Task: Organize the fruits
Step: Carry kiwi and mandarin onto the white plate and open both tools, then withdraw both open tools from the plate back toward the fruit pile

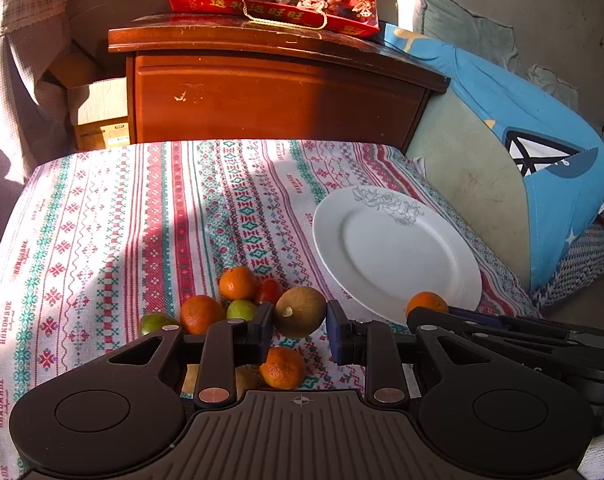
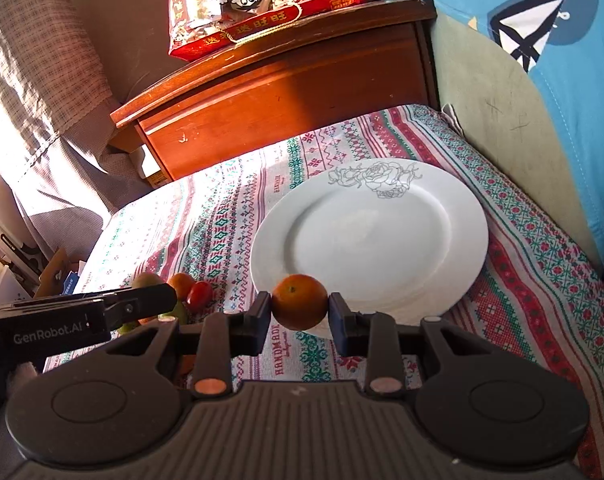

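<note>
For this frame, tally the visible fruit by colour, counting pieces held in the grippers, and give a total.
Orange: 4, namely three by the pile and one in the right gripper, at the plate's near rim
Green: 2
Red: 1
Brown: 1, in the left gripper
Total: 8 visible; pieces hidden behind the grippers cannot be ruled out.

Left gripper (image 1: 299, 330) is held low and level, its fingers (image 1: 261, 330) closed against either side of a brown fruit (image 1: 299, 312). Right gripper (image 2: 300, 322) sits just to its right, angled toward it, jaws clamped on an orange (image 2: 299, 307). In the right wrist view the left gripper's body reaches in from the left edge.
</note>
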Tool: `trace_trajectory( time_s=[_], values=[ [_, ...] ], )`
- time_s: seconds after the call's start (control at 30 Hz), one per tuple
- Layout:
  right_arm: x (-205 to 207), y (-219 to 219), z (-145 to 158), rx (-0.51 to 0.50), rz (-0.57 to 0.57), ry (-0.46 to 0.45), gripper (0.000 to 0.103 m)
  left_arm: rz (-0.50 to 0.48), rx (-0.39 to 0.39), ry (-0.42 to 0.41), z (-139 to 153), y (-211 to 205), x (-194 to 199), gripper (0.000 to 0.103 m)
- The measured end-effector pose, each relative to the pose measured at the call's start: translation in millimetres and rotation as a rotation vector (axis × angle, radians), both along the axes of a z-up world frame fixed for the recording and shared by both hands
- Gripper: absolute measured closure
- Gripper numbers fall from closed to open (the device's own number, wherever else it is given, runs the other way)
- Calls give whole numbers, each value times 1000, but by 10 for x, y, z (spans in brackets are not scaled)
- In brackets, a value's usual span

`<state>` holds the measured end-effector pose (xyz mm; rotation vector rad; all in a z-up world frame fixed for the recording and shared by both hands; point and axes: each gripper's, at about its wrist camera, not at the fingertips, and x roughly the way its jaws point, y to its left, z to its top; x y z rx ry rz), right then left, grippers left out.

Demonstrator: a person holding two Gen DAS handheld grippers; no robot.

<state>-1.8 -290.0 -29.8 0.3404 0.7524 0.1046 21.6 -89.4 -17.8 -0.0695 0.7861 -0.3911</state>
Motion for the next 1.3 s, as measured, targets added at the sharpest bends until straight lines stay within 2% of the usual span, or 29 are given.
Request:
trace_trajectory(
  time_s=[0.13,0.27,0.57,0.77,0.9,1.07,1.3],
  values=[
    [123,-153,-81,15,-30,36,72,-31,-6,-17,-1,-159,80,78],
    [215,-254,-165,19,-51,62,72,-46,-7,1,-84,-290,200,78],
    [358,-411,-241,0,-79,72,69,-72,-8,9,-208,-520,409,78],
    [395,-544,-206,46,-106,71,69,-102,5,4,-294,-691,499,76],
    [402,-698,-133,34,-173,43,68,-99,7,14,-336,-711,532,72],
    [454,-847,-157,-57,-259,47,68,-71,18,2,-341,-665,549,69],
    [523,-915,-314,-35,-255,90,68,-67,69,3,-388,-673,539,66]
  ],
)
